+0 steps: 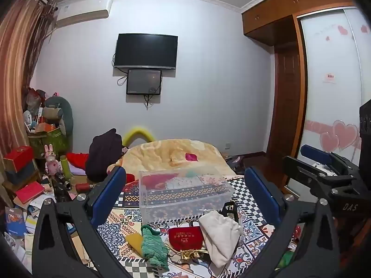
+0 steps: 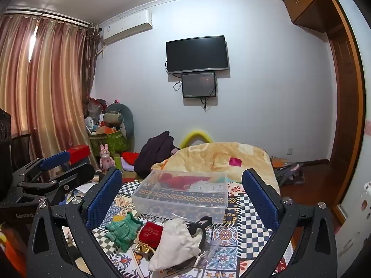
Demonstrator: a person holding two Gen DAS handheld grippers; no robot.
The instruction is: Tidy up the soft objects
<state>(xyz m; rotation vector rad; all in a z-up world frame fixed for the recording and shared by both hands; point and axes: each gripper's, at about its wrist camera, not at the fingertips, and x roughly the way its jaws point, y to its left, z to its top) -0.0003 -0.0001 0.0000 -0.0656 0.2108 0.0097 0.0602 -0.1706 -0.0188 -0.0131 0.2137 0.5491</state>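
Bedroom, patterned bedspread (image 1: 250, 229). I'm hovering both grippers, left gripper (image 1: 185, 185) and right gripper (image 2: 182, 188), jaws apart, empty. White cloth pouch (image 2: 176, 243) lying lower center, clear plastic box (image 2: 183, 192) just behind.

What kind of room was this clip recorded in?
Most likely a home bedroom: a bed with a blanket, a sliding wardrobe, and a wall TV beside curtains.

Black television (image 1: 146, 51) on the wall above a smaller screen (image 1: 143, 81), air conditioner (image 2: 127, 26), striped curtains (image 2: 46, 88), wooden wardrobe (image 1: 287, 11)
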